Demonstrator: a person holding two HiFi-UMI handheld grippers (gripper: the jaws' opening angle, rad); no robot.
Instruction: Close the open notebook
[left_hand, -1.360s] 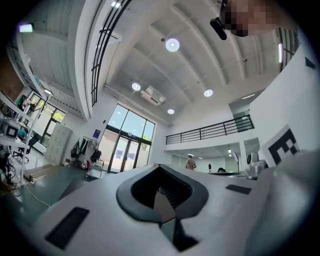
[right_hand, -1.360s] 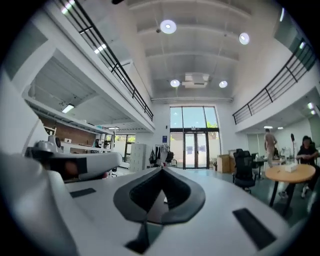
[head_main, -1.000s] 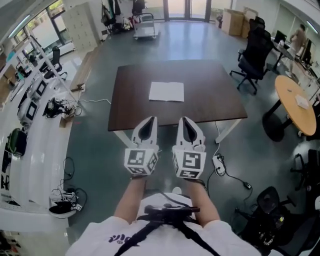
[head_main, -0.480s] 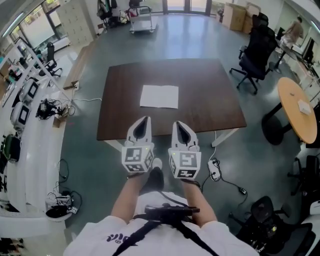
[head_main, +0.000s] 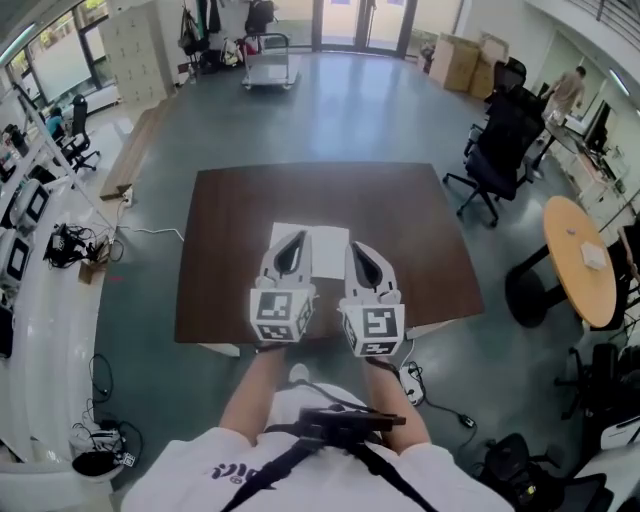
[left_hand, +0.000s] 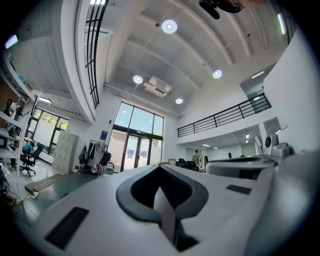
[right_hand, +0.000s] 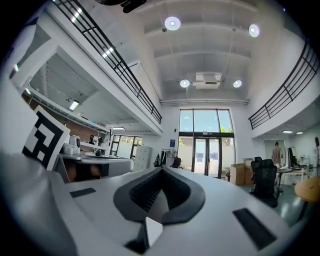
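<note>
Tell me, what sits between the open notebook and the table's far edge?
Nothing: the head view shows bare table beyond the notebook, up to that edge.

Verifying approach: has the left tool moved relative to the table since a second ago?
Yes. The left tool advanced: before short of the table's near edge, now overlapping the open notebook.

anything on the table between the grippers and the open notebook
Nothing visible does. The table holds only the notebook, lying open just past the tips of the left gripper and right gripper.
</note>
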